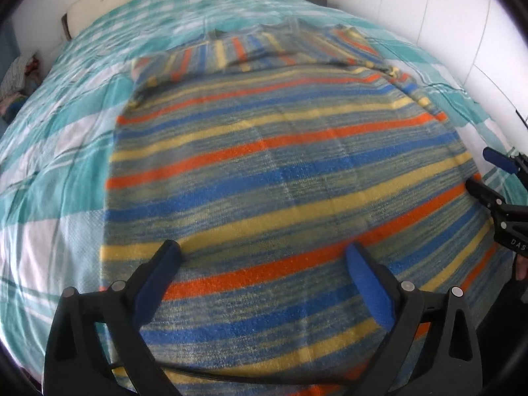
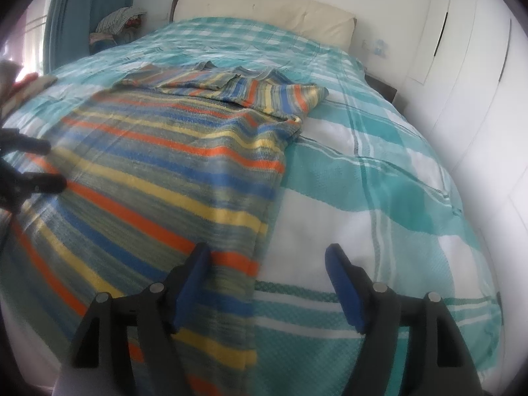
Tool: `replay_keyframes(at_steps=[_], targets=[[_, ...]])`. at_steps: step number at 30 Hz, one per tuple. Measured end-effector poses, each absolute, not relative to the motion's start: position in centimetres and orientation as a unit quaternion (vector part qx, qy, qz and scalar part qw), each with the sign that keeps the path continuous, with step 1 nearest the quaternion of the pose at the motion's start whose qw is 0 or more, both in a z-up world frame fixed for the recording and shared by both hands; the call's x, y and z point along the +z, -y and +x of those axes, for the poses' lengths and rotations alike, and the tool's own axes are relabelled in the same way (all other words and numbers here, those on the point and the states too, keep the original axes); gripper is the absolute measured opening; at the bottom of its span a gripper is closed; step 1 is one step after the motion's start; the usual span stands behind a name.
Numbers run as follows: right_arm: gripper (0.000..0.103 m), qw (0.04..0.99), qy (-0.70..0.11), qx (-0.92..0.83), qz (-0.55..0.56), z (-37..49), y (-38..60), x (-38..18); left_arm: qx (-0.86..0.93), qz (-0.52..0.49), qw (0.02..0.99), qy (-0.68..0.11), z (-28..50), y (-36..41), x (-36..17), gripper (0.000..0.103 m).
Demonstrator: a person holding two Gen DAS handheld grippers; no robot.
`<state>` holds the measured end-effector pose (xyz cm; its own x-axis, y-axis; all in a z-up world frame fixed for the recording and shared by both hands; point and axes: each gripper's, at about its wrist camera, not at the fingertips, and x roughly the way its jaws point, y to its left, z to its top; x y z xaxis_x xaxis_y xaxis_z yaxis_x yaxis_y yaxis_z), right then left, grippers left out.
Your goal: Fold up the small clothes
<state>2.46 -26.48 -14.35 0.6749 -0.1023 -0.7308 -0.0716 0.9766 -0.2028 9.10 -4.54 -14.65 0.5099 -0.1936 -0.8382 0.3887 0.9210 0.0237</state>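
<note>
The striped top (image 1: 280,165) lies flat on the bed (image 2: 379,181), sleeves folded in. We judge the lengthwise fold comes next. Our left gripper (image 1: 264,264) hangs wide open above its hem, empty; our right gripper (image 2: 267,264), open and empty, straddles its right edge.

My left gripper (image 1: 264,260) frame covers the near hem of the striped garment (image 1: 280,151). The fabric weave reads blurred. My right gripper (image 1: 485,171) is cut off by the left view's edge. The bedside pile (image 2: 120,21) is too small to identify.
</note>
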Motion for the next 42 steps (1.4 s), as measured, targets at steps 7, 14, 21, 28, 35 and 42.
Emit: replay_keyframes(at_steps=[7,14,21,28,35,42], targets=[[0.076,0.908,-0.404,-0.011,-0.109,2.61,26.52,-14.40,-0.166,0.105,0.865,-0.462,8.82,4.50,-14.93,0.103],[0.080,0.908,-0.404,-0.015,-0.110,2.68,26.55,-14.50,-0.165,0.103,0.862,-0.467,8.97,4.41,-15.00,0.103],[0.080,0.908,-0.405,-0.016,-0.109,2.71,26.57,-14.50,-0.165,0.104,0.861,-0.470,9.01,4.44,-15.04,0.103],[0.083,0.908,-0.406,-0.019,-0.106,2.80,26.89,-14.44,-0.167,0.105,0.858,-0.474,9.16,4.52,-15.16,0.103],[0.085,0.907,-0.406,-0.019,-0.105,2.85,26.96,-14.47,-0.167,0.105,0.858,-0.475,9.17,4.54,-15.19,0.103],[0.085,0.907,-0.406,-0.019,-0.105,2.88,26.97,-14.50,-0.167,0.105,0.857,-0.475,9.19,4.55,-15.20,0.103]])
